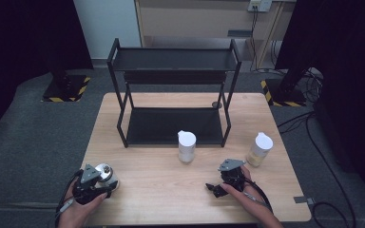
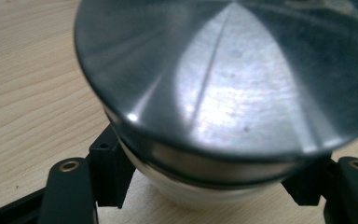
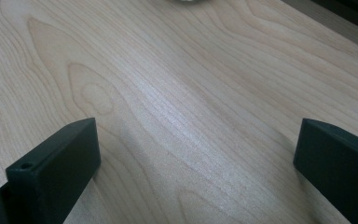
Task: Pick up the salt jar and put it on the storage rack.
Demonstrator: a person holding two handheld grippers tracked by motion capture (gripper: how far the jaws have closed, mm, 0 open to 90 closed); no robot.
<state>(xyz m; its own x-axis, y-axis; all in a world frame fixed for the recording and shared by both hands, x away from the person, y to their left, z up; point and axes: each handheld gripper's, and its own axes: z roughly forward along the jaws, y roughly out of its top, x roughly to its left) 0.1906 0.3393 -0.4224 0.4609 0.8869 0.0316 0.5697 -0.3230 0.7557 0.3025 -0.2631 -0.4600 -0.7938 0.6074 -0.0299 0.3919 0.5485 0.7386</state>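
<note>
L tongs (image 2: 205, 186) clamp steel-lidded jar (image 2: 223, 93), contents hidden; R tongs (image 3: 196, 158) wide open, empty.

A light wooden table (image 1: 161, 190) stands on grey carpet (image 1: 24, 142). At its far half sits a black two-tier metal rack (image 1: 173, 92), its lower shelf resting on the tabletop and its upper shelf level above. Just in front of the rack's lower shelf, near the table's middle, a white lidded container (image 1: 187, 146) stands upright. Well to its right, near the table's right edge, a pale yellowish bottle with a white cap (image 1: 259, 149) also stands upright. Yellow-and-black hazard tape (image 1: 66, 99) marks the bases of dark stands at either side. Black cables (image 1: 313, 142) trail across the carpet at right, and a wall socket (image 1: 259, 5) shows behind.
</note>
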